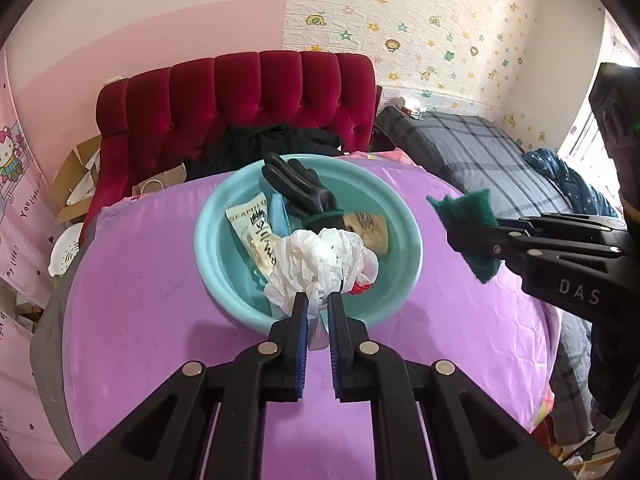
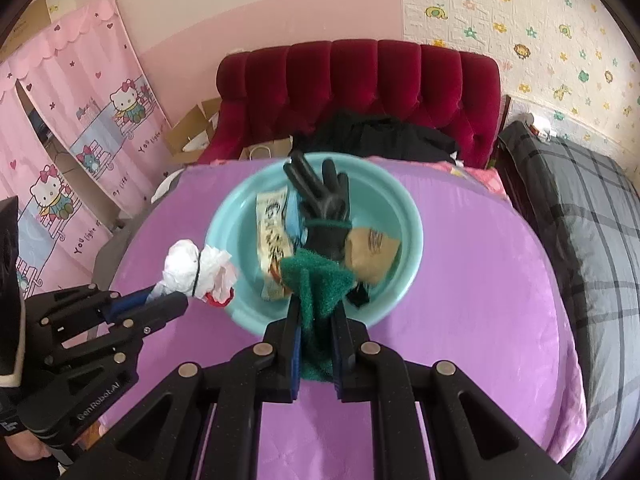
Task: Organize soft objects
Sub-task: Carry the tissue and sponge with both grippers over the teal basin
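The left gripper (image 1: 318, 312) pinches a crumpled white plastic bag (image 1: 320, 268), bunched and pointing forward over the near rim of the teal basin (image 1: 208, 248). The right gripper (image 2: 316, 320) clamps a green scouring pad (image 2: 316, 280), its long axis running along the fingers toward the basin. The black glove (image 2: 324, 208) lies fingers away. Only the right wrist view shows the black band around the bag.

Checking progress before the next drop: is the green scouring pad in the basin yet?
Not yet: the green scouring pad is clamped in the right gripper, in the air beside the basin.
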Tool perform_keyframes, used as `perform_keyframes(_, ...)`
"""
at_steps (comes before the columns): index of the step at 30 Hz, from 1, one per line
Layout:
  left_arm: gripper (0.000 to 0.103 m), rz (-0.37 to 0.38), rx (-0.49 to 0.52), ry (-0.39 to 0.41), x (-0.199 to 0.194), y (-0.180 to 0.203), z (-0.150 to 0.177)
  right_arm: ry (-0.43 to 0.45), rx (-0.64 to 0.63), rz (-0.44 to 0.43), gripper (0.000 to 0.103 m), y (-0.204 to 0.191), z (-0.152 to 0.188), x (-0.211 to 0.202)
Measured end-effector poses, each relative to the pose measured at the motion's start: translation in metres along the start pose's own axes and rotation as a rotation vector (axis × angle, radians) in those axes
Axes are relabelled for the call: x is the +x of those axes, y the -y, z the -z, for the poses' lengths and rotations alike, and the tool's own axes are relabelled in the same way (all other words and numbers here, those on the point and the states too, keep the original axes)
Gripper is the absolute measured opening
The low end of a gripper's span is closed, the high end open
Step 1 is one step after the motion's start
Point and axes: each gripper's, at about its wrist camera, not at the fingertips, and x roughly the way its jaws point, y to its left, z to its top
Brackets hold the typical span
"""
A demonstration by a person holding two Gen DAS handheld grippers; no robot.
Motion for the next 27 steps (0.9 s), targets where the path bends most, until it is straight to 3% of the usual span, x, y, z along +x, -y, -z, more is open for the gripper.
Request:
perform_keyframes(9, 0.010, -0.012, -0.013, -0.014, 0.030, -0.013, -0.022, 0.008, 0.002, -0.017, 0.011, 0.006, -0.032, 0.030)
perform_keyframes(27, 0.010, -0.023, -0.061, -0.096, 0.121, -0.033, -0.039, -0.078, 0.056, -0.008, 0.011, 0.037, -0.066, 0.140)
